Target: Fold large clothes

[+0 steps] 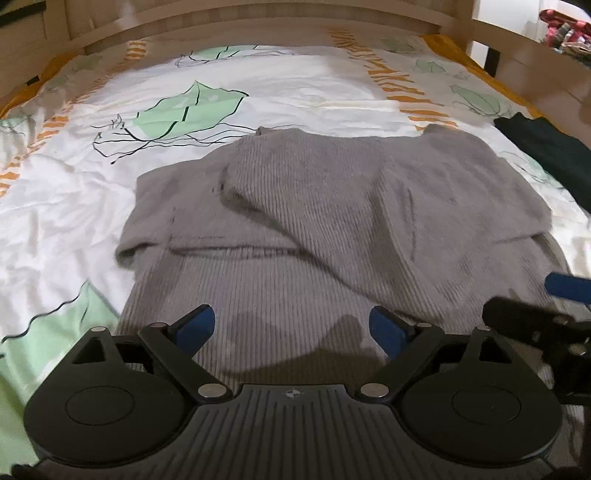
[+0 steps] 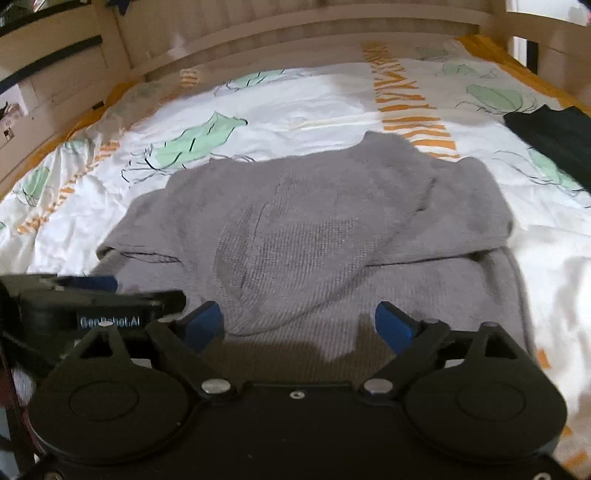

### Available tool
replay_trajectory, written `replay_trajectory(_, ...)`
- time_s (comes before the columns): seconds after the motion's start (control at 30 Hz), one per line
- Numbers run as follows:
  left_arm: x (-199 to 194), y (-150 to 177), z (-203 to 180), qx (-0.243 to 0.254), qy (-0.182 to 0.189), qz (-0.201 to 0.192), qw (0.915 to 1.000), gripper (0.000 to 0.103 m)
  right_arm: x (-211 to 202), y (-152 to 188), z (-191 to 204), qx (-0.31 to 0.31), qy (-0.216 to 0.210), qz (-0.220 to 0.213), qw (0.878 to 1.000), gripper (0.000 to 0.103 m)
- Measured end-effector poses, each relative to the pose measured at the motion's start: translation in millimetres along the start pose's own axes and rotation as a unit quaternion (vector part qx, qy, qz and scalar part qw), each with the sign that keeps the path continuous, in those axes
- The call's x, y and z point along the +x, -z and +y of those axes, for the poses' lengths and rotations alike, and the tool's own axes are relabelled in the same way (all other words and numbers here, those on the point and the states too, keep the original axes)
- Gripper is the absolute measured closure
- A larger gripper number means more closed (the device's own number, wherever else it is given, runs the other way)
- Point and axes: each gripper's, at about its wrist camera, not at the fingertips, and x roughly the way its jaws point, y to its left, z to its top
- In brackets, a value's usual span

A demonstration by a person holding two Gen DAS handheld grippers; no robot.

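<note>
A grey ribbed knit sweater (image 1: 314,206) lies on the bed with its far part folded back over its near part; the right wrist view shows the same sweater (image 2: 314,229). My left gripper (image 1: 291,326) hovers over the sweater's near edge, jaws wide open with nothing between the blue pads (image 1: 197,325). My right gripper (image 2: 297,325) stands open over the near edge too, empty between its blue pads (image 2: 393,325). Each gripper shows in the other's view: the right gripper (image 1: 546,314) at the right edge, the left gripper (image 2: 81,302) at the left.
The sweater rests on a white bedspread (image 1: 92,192) with green leaves and orange stripes. A dark garment (image 1: 546,147) lies at the right side of the bed, also seen as a dark garment (image 2: 554,136). A wooden bed frame (image 1: 258,26) rings the far end.
</note>
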Motion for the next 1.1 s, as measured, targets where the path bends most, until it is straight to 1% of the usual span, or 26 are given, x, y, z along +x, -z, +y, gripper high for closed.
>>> replay_trajectory(0.27, -39.2, 20.5, -13.1, 0.030, -0.035, -0.016, 0.9988, 0.012, -43.9, 11.4, 9.8, -0.004, 0.000, -0.026, 1.000, 0.001)
replay_trajectory(0.53, -69.8, 46.0, -10.6, 0.019, -0.009, -0.022, 0.9995, 0.012, -83.3, 29.7, 7.9, -0.009, 0.008, -0.050, 0.999, 0.001)
replay_trajectory(0.7, -91.9, 62.4, -4.4, 0.012, -0.004, -0.031, 0.9995, 0.012, -104.4, 45.0, 4.0, -0.010, 0.017, -0.057, 0.998, 0.001)
replay_trajectory(0.83, -105.5, 74.4, 6.0, 0.010, -0.002, -0.030, 0.9995, 0.012, -118.8, 59.2, -1.1, -0.007, 0.029, -0.057, 0.998, 0.001)
replay_trajectory(0.97, -114.1, 85.1, 21.7, 0.001, 0.004, -0.019, 0.9998, 0.012, -132.8, 71.0, -13.2, 0.002, 0.043, -0.051, 0.998, 0.001)
replay_trajectory(1.1, -118.7, 97.1, 36.8, -0.005, 0.003, -0.004, 1.0000, 0.012, -143.9, 82.5, -29.1, 0.038, 0.034, -0.036, 0.998, 0.001)
